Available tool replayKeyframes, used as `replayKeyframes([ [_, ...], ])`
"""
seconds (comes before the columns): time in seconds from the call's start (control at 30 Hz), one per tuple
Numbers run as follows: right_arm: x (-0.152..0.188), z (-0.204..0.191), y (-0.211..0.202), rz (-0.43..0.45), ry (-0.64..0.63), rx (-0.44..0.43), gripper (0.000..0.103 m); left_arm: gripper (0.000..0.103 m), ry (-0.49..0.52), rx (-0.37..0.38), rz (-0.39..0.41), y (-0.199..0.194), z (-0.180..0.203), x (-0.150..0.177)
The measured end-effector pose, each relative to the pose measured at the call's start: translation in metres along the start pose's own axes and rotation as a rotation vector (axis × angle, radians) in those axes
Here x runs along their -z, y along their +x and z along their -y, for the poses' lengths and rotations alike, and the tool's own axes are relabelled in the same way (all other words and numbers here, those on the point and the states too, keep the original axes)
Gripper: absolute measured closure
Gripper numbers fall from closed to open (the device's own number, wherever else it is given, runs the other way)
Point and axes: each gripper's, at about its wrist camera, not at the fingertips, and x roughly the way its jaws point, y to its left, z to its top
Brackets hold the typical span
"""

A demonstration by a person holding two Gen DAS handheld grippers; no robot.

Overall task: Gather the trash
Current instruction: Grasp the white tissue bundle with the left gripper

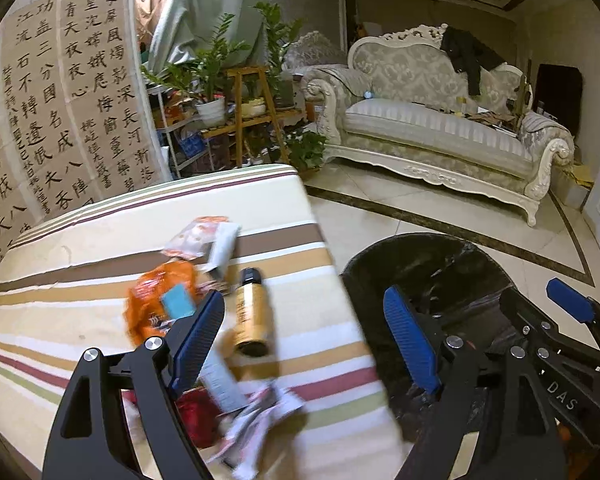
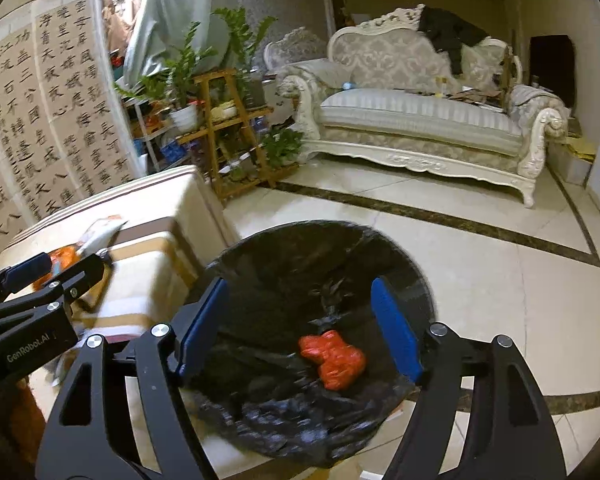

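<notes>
left tongs (image 1: 304, 334): wide open, empty, "GenRobot.AI" | right tongs (image 2: 300, 330): wide open, empty, "DAS" | wall scrolls (image 1: 60, 92): Chinese calligraphy

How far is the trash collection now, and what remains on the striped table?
Done: one red wrapper lies in the black-lined bin. In hand: nothing; left gripper and right gripper are open. Left: gold can, orange wrapper and papers.

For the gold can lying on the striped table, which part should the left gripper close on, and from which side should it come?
Probably the middle of the gold can, from above. It lies on its side, black cap away from the camera and open base toward it, so the round body gives two opposite walls for the left gripper, whose jaws are open and empty. A paper strip crowds the near end, so stay clear of that.
</notes>
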Motion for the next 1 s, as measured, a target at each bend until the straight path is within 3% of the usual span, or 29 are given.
replayKeyframes([
  [0.57,0.022,-0.088,-0.018,-0.046,-0.135,-0.139,0.031,0.024,-0.081,-0.165,-0.022,-0.036,-0.1,0.052],
  [0.87,0.026,-0.111,-0.017,-0.074,-0.173,-0.17,0.031,0.024,-0.115,-0.143,-0.094,-0.025,-0.119,0.066],
  [0.9,0.027,-0.113,-0.017,-0.075,-0.175,-0.171,0.031,0.026,-0.11,-0.136,-0.098,-0.024,-0.118,0.066],
  [1.0,0.028,-0.118,-0.019,-0.078,-0.183,-0.178,0.031,0.045,-0.085,-0.118,-0.115,-0.022,-0.115,0.068],
])
